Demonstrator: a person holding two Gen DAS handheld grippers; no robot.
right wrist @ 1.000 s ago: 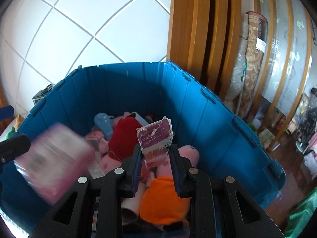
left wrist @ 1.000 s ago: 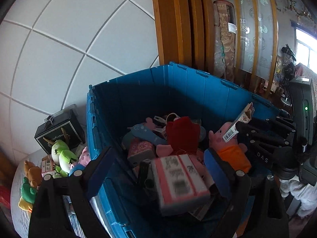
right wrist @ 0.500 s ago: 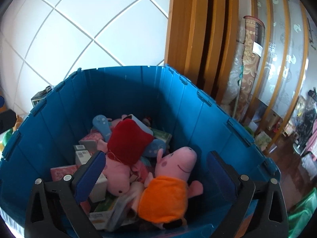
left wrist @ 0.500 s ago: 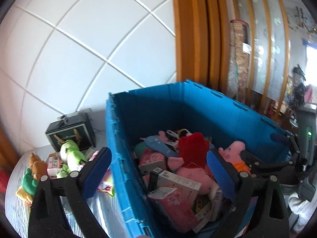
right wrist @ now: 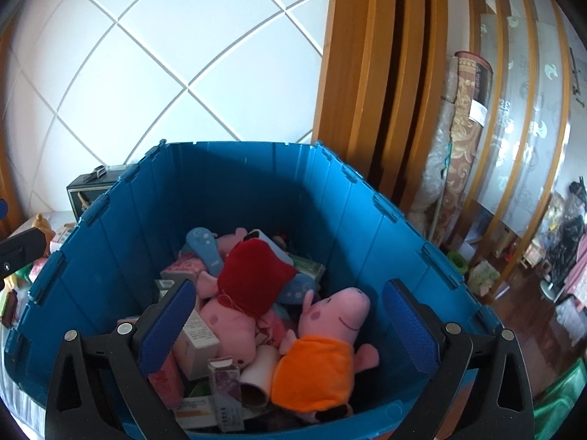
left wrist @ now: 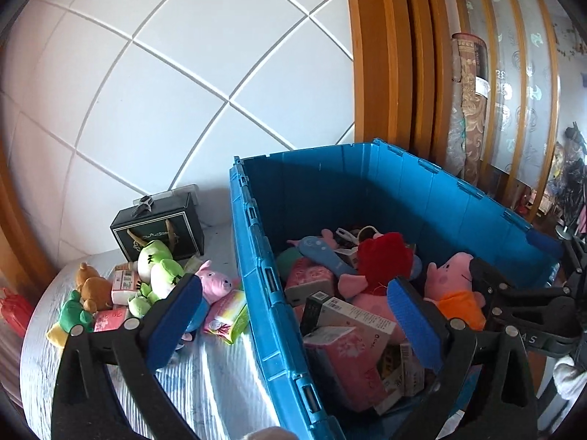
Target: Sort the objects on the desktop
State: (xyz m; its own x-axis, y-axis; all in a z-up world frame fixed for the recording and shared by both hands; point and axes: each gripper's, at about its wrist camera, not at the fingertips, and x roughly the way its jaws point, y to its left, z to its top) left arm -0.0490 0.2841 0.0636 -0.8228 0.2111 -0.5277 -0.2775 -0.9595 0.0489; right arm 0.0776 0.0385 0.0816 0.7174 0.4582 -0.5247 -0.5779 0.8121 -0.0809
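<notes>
Now the toys [left wrist: 154, 286] left to sort lie on the table beside the blue bin [left wrist: 256, 278]; both the left gripper [left wrist: 293, 319] and right gripper [right wrist: 290, 326] gape empty. Reaching across, a finger may snag the bin's wall. Only the left view shows them; the right shows mostly the bin's probably half-full inside.

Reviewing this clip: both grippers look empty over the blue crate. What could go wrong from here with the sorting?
1. The open left gripper straddles the blue plastic crate's wall; dropping straight down, it might catch the rim.
2. The remaining toys are tightly clustered on the table: the pink pig plush touches the green frog plush and the pink-and-green carton, so a grab could take two or knock one away.
3. The open right gripper hangs just above the orange-shirted pig plush and could snag it.
</notes>
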